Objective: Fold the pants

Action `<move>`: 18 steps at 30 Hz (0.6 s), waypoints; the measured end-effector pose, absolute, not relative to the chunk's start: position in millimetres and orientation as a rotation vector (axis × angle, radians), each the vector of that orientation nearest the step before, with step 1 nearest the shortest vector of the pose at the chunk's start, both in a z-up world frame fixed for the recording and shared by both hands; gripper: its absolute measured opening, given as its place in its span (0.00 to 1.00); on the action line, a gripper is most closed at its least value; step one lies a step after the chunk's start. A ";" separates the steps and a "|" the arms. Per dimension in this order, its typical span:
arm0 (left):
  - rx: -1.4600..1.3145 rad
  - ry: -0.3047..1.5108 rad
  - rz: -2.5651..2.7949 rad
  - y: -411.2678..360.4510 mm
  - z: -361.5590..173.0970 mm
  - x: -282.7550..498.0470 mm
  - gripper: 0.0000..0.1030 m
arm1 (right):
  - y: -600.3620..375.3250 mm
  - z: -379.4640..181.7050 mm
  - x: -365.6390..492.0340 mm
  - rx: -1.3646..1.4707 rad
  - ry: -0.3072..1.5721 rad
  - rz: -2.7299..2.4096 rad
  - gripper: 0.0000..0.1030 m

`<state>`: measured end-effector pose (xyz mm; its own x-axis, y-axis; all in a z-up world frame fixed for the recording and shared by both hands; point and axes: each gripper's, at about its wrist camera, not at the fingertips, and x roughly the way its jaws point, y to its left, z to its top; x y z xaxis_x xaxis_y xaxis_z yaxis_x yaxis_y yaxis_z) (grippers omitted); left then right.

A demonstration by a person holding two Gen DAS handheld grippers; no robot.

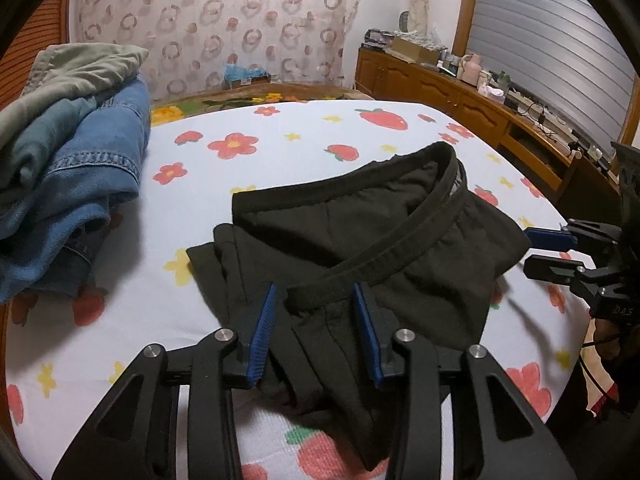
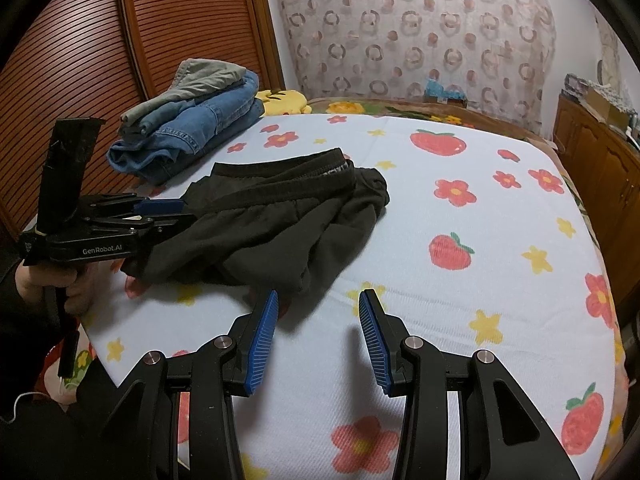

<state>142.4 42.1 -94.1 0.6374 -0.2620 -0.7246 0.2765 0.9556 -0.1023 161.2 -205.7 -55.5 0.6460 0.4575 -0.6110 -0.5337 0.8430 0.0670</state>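
Observation:
Black pants lie bunched on the flowered bed sheet, waistband up and curving across the top. My left gripper is open, its blue pads straddling the near end of the waistband and the folds beneath. In the right wrist view the left gripper reaches into the pants' left edge. My right gripper is open and empty over bare sheet, just in front of the pants' near corner. It also shows at the right of the left wrist view, beside the pants.
A stack of folded jeans and a green garment sits at the sheet's far left, also in the right wrist view. A wooden cabinet with clutter runs along the right. A slatted wooden door stands behind the stack.

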 end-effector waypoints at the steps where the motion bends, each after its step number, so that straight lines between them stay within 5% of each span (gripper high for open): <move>1: 0.019 0.827 -0.315 41.7 -94.4 141.9 0.31 | -205.7 -56.2 161.3 -0.123 0.661 0.565 0.43; 7: 0.043 0.832 -0.319 37.9 -94.3 139.8 0.13 | -204.9 -56.8 162.6 -0.117 0.663 0.564 0.43; 18: 0.069 0.746 -0.301 34.9 -65.1 122.0 0.07 | -202.8 -57.1 163.0 -0.118 0.658 0.570 0.43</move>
